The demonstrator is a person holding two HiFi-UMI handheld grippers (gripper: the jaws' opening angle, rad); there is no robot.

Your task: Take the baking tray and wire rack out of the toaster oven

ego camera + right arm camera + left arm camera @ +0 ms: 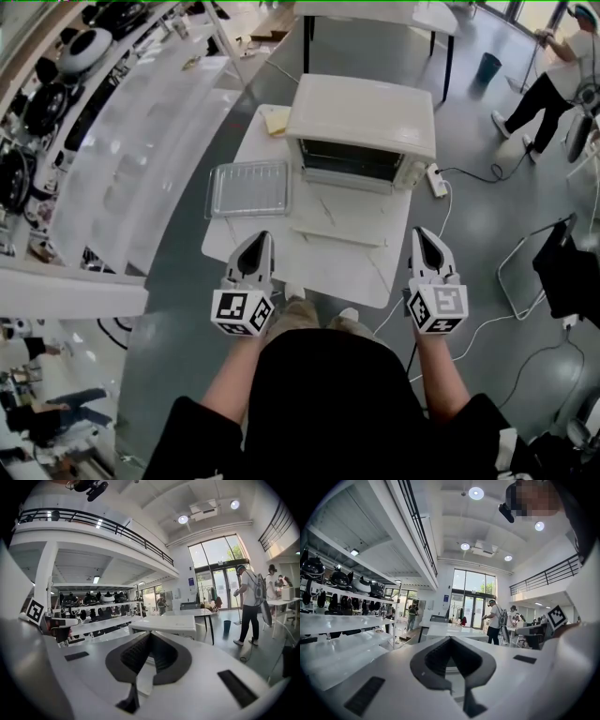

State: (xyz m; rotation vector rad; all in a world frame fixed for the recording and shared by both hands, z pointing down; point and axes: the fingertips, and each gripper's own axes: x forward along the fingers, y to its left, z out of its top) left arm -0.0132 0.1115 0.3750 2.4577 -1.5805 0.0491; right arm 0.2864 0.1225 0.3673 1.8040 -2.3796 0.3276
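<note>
A white toaster oven [364,114] stands on a white table [375,272], with its door [339,218] folded down flat in front. Wire bars of a rack [352,156] show inside the dark opening. A shallow silvery baking tray [249,187] lies on the table just left of the oven. My left gripper [258,236] hovers shut and empty over the table's near left corner, below the tray. My right gripper [424,232] is shut and empty too, off the table's right edge. The oven [164,625] shows beyond the right gripper [149,635]. The left gripper [450,640] points level.
A power strip [437,180] with a white cable lies right of the oven. A yellow pad [277,120] sits behind the tray. White shelves [122,178] with helmets run along the left. A person [548,84] stands at the far right, by a black-legged table [375,19].
</note>
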